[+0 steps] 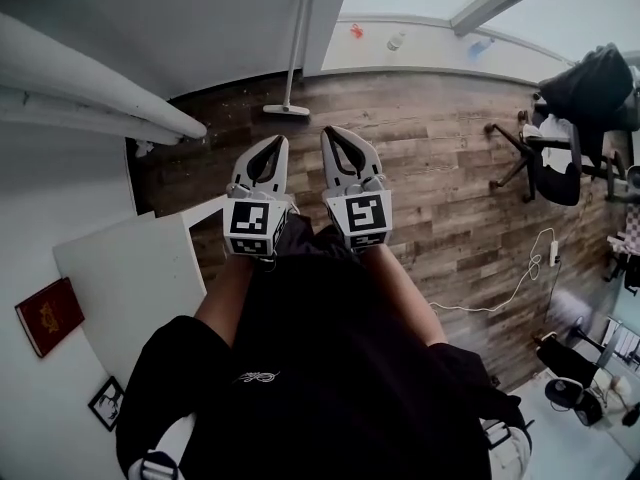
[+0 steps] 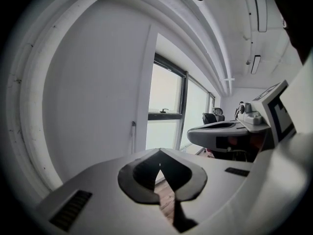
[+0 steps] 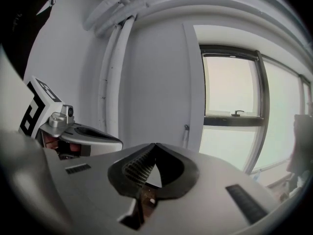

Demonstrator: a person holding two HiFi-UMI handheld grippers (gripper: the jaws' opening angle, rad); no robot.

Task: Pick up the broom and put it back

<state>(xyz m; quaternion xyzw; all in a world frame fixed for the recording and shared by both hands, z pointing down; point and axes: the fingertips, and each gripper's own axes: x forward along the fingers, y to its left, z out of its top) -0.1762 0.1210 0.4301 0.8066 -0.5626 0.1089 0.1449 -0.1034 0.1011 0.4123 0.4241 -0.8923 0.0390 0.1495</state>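
The broom (image 1: 294, 58) leans upright against the white wall, with its flat head (image 1: 286, 110) on the wooden floor. It stands just beyond both grippers, apart from them. My left gripper (image 1: 271, 148) and right gripper (image 1: 336, 135) are held side by side, pointing toward it, both shut with nothing between the jaws. The broom's thin handle (image 2: 133, 137) rises beside the window in the left gripper view, above the closed tips of the left gripper (image 2: 159, 152). In the right gripper view the handle (image 3: 186, 136) stands a little right of the right gripper's closed tips (image 3: 155, 145).
White pipes (image 1: 90, 93) run along the wall at the left. A white table (image 1: 130, 278) with a red book (image 1: 48, 315) sits at the lower left. An office chair (image 1: 555, 158) and a white cable (image 1: 520, 278) are on the floor at the right.
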